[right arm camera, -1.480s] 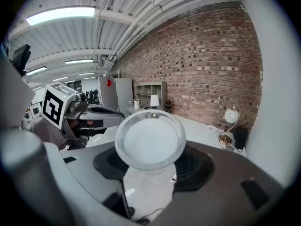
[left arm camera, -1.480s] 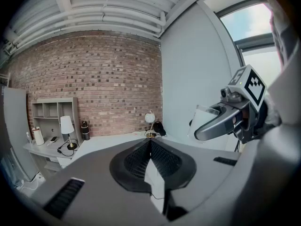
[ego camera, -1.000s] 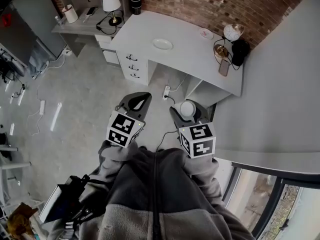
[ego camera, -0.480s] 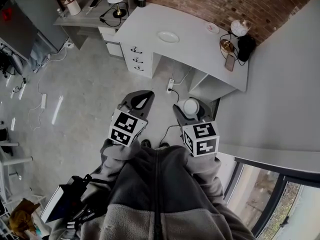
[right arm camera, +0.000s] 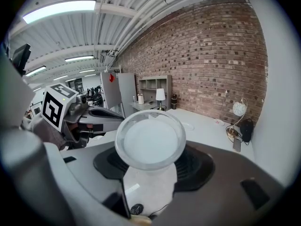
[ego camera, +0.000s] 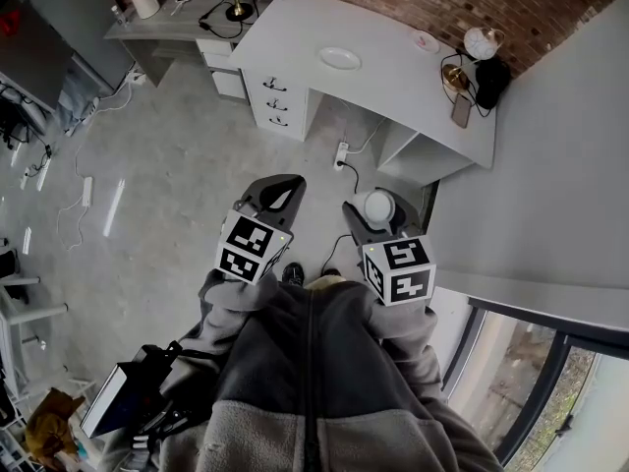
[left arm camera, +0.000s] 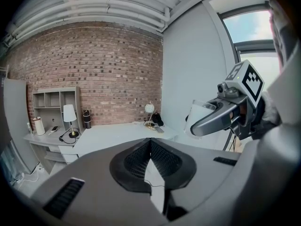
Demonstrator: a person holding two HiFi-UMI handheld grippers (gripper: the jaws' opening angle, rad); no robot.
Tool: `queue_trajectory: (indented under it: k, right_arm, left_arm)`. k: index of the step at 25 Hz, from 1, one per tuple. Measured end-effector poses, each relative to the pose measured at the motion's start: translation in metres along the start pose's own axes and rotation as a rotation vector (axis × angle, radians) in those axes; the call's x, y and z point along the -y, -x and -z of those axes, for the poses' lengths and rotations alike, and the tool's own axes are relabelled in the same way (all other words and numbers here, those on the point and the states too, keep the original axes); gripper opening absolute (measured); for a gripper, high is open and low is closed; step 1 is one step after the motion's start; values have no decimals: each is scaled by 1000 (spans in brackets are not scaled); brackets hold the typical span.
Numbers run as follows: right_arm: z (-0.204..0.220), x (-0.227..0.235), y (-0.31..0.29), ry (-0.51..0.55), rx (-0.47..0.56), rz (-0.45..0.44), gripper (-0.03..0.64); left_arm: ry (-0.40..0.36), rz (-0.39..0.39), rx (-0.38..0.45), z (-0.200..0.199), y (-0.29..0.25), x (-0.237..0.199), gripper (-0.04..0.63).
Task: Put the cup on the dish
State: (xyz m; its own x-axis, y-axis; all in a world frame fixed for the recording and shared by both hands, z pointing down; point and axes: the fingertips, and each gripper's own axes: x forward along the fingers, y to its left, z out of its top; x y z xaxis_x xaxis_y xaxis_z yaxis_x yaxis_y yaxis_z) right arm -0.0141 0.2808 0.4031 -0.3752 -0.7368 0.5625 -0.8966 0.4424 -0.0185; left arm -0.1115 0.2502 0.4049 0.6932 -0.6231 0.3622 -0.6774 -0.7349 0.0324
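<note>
Obs., standing by: person is on the open floor (ego camera: 167, 195), well apart from the white desk (ego camera: 393, 96). No contact with the desk yet.

Right gripper (ego camera: 376, 214): jaws stand wide and are clamped on the cup (ego camera: 378, 206), one pad on either side of its body. Its own view looks straight into the round mouth. Cup is translucent, upright, looks empty, and is carried at about waist level in front of the person.

Left gripper (ego camera: 274, 196): jaws together, tips touching, nothing between them. Held level beside the right one; idle.

Dish (ego camera: 339, 58): small white plate lying flat on the desk top, near its middle, nothing on it.

Change over the last second: desk and dish have drifted upward and to the right in the head view, and both grippers sit a little lower in it. I cannot tell whether this is the head tipping or a step being taken. The grip on the cup is unchanged, with the same jaw spread throughout.

Reading: pick-up is done and transport is under way, early. The whole approach to the desk remains, then lowering the cup onto the dish and releasing. The grip appears steady, with no visible tilt.
</note>
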Motion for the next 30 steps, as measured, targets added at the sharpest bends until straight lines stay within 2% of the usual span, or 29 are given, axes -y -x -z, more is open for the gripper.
queue_trajectory:
  k: [20,30]
  right_arm:
    - [-11,0,-16,48,20,-40,256]
    - [-77,73,-105,53,86,-88,256]
  left_arm:
    - [21,-44,5,2,-2,-18,6]
    - [-11,-116,11,-39,-81,-102,6]
